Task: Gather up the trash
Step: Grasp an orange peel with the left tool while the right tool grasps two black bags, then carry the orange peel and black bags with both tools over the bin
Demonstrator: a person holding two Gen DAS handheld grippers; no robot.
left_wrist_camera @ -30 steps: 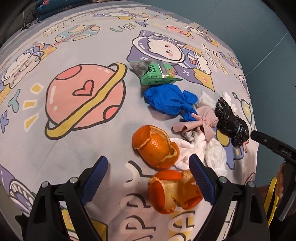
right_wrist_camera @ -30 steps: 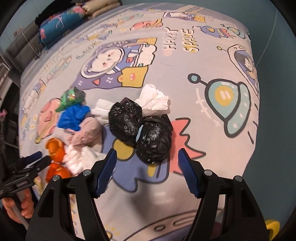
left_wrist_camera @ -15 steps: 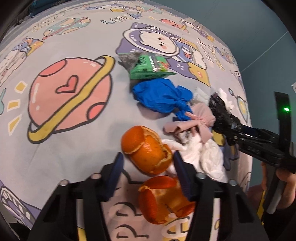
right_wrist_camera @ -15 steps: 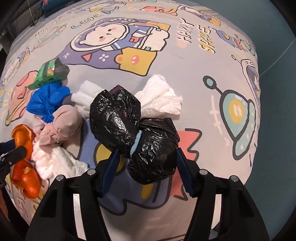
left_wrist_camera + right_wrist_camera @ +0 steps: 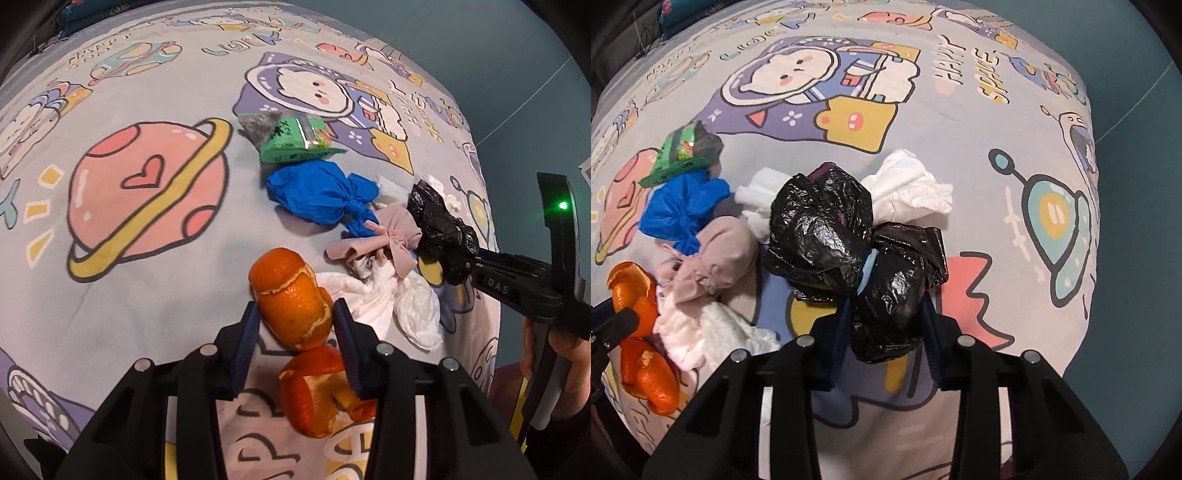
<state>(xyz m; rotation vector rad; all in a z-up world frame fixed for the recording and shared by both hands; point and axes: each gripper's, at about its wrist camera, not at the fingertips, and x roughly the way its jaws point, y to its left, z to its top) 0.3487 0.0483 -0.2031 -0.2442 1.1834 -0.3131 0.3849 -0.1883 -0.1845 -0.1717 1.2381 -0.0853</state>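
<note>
Meanwhile, on the bed [image 5: 110, 280], the left claw [image 5: 297, 321] closes around an orange peel [image 5: 291, 299] while the right claw [image 5: 886, 325] closes around a black bag [image 5: 886, 295]. Judged from here, the brittle peel could tear, and the slick bag could slip free.

the right gripper [image 5: 886, 328] is closing its jaws on the black bag [image 5: 857, 258]; white tissue [image 5: 908, 188] lies just behind the bag, orange peel [image 5: 639, 306] far left.
</note>
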